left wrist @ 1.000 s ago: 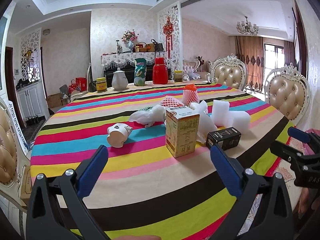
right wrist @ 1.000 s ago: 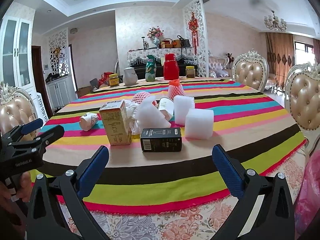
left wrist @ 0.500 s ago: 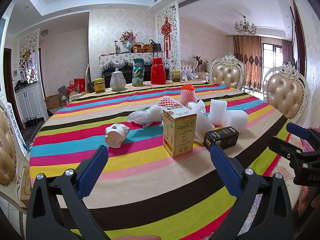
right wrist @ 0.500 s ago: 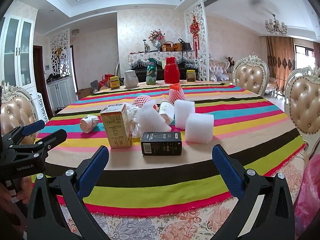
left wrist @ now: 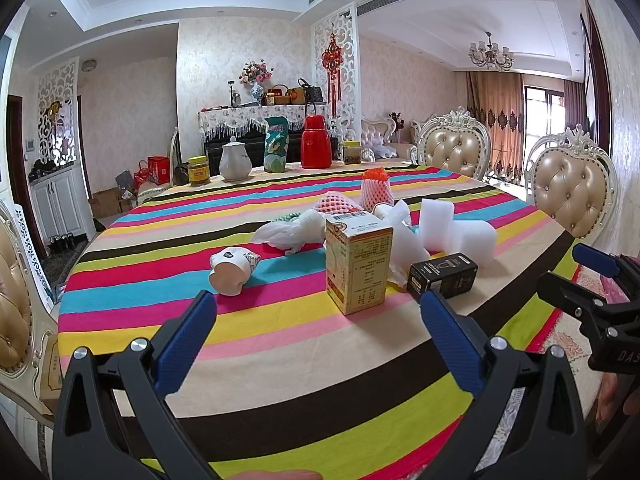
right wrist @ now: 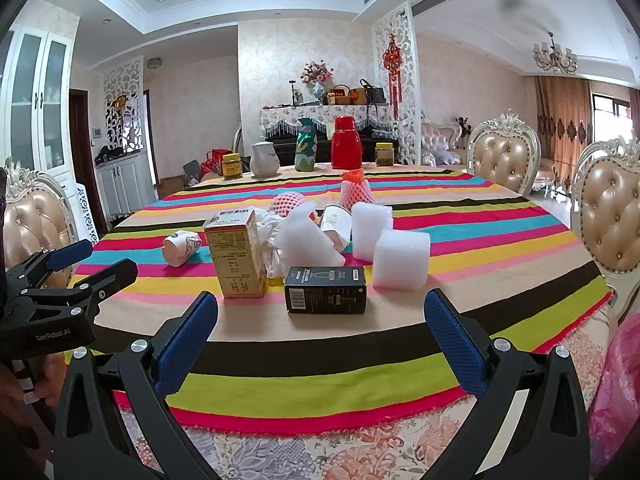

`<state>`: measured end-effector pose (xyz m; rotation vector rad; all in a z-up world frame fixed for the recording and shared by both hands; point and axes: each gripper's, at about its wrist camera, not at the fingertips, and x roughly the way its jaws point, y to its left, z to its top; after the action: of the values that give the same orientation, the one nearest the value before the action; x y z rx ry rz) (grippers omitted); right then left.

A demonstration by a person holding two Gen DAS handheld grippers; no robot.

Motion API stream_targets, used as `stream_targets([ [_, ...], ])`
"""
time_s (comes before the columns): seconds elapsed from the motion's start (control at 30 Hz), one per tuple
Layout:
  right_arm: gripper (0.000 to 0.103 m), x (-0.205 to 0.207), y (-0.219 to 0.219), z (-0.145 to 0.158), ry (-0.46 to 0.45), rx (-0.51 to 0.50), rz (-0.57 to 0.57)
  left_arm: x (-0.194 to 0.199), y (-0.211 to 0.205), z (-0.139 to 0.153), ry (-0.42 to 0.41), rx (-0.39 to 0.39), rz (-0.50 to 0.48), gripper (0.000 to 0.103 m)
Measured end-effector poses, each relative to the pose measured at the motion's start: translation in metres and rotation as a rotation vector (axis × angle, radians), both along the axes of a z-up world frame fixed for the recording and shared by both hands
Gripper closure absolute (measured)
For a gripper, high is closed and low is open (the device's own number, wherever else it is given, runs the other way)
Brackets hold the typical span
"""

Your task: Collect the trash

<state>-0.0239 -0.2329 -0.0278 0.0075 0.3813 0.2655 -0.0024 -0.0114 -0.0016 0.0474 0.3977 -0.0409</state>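
Note:
Trash lies in a cluster mid-table: a yellow carton (left wrist: 358,264) (right wrist: 238,254) standing upright, a black box (left wrist: 442,276) (right wrist: 326,290) on its side, white foam blocks (left wrist: 460,234) (right wrist: 400,260), a tipped paper cup (left wrist: 232,270) (right wrist: 182,246), crumpled white plastic (left wrist: 288,232) and red-pink foam fruit nets (left wrist: 376,192) (right wrist: 356,192). My left gripper (left wrist: 318,312) is open and empty, short of the carton. My right gripper (right wrist: 320,316) is open and empty, just short of the black box. Each gripper shows at the edge of the other's view.
The round table has a striped cloth (left wrist: 280,360) (right wrist: 500,248). At its far edge stand a red thermos (left wrist: 316,148), a green vase (left wrist: 276,148), a white teapot (left wrist: 236,162) and jars. Padded chairs (left wrist: 572,196) (right wrist: 612,220) ring the table. A pink bag (right wrist: 616,400) hangs at right.
Both grippers have drawn back slightly from the table, so the trash looks a little farther off. Both stay open. Nothing on the table has moved.

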Motion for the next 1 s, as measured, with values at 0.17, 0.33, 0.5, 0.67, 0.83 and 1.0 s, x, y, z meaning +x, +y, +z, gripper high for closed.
stream_targets([
  [0.17, 0.006, -0.0005, -0.0004, 0.0004, -0.002, -0.004, -0.001, 0.0001, 0.0001, 0.0, 0.0, 0.002, 0.001, 0.004],
  [0.33, 0.006, -0.0022, -0.0007, 0.0012, -0.006, -0.006, -0.001, 0.0, 0.0002, 0.0001, -0.001, 0.0, 0.002, 0.004],
  [0.5, 0.006, -0.0023, -0.0001, 0.0008, -0.005, -0.005, -0.001, 0.0003, -0.0005, -0.0006, -0.002, 0.0, 0.002, 0.004],
  [0.67, 0.006, -0.0028, 0.0001, 0.0009, -0.006, -0.007, -0.002, 0.0006, -0.0002, -0.0011, -0.002, -0.003, 0.001, 0.004],
  [0.83, 0.006, -0.0049, -0.0001, 0.0014, -0.006, -0.015, 0.0, 0.0007, 0.0001, -0.0013, -0.001, -0.004, 0.002, 0.004],
  [1.0, 0.006, -0.0062, 0.0016, 0.0018, -0.011, -0.031, 0.006, 0.0005, -0.0001, -0.0011, -0.002, -0.011, -0.004, 0.004],
])
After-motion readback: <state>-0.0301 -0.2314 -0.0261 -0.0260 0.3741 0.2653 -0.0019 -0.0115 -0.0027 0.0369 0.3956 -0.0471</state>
